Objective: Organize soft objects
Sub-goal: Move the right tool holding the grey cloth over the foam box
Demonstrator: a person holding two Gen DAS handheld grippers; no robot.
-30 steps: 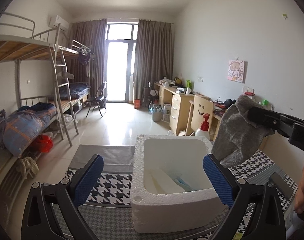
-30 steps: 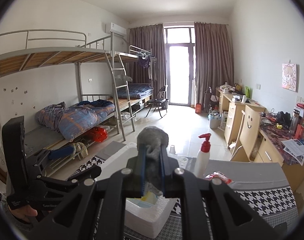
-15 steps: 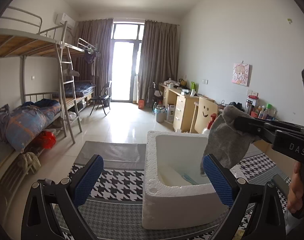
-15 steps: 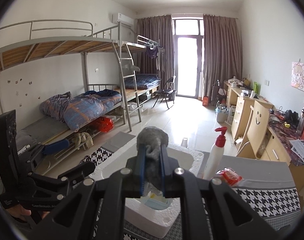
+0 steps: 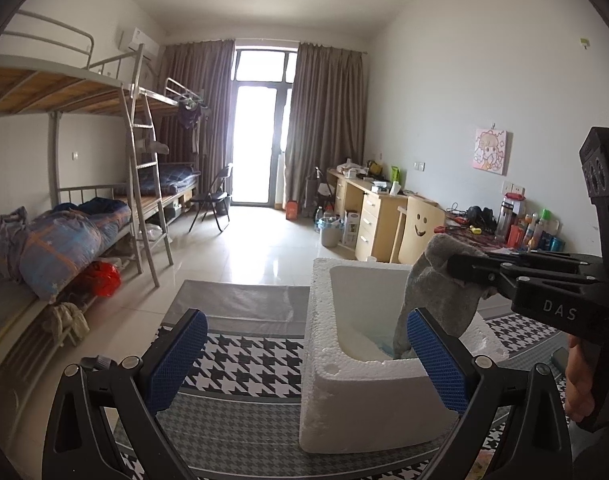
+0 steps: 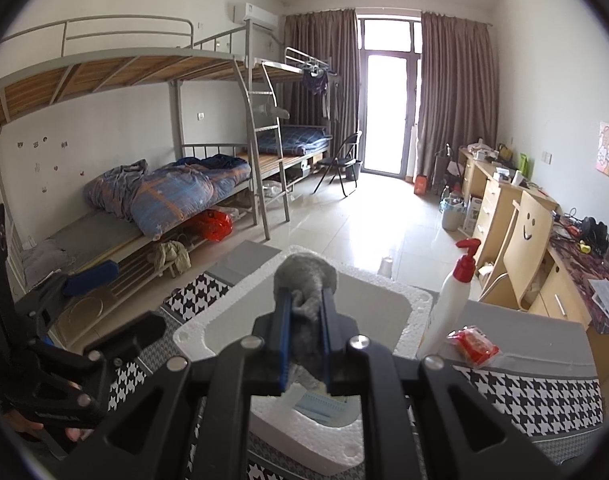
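Here the room is a dormitory: metal bunk beds along one wall with a rumpled blue quilt on the lower bunk, curtains around a bright balcony door, and wooden desks along the other wall. Nearer, the tabletop wears a houndstooth-patterned cloth, and on it stands a white foam box, open at the top, which looks like the collecting place for the soft things. A white pump bottle with a red top stands just beside the box, and a small red packet lies near it. The right hand-held gripper is clenched on a grey sock, which hangs limp over the box's opening with its lower end dipping inside, probably held high so it drops in cleanly. The left hand-held gripper hovers with its blue pads spread wide, grasping nothing, near the front of the box
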